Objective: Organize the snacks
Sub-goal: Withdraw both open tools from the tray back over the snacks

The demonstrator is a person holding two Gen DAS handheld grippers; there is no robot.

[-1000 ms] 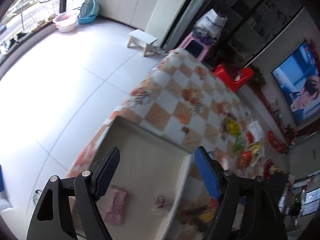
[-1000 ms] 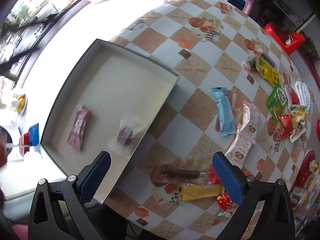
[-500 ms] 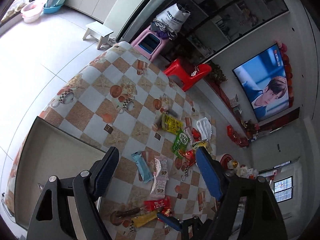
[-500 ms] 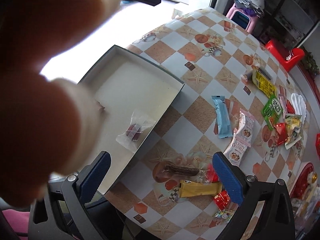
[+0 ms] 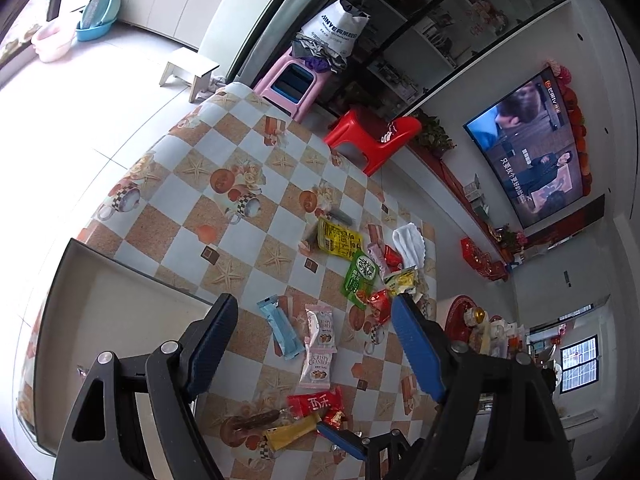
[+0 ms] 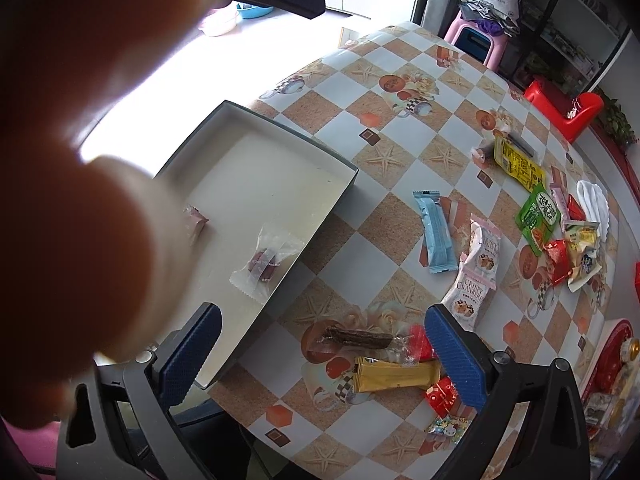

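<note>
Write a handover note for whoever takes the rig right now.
Left gripper: open, empty, above the table.
Right gripper: open, empty, over the brown stick and yellow bar.
Done: clear packet and a pink packet lie in the box.
Left: blue bar, cracker packs and the far pile, all on the table.

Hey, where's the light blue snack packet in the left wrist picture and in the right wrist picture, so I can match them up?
Left wrist view: the light blue packet lies low in the middle, between the gripper's two fingers.
Right wrist view: it lies right of centre, to the right of the tray.
Shared landmark: the pink-and-white Crispy Cranberry packets, just right of it in both views.
</note>
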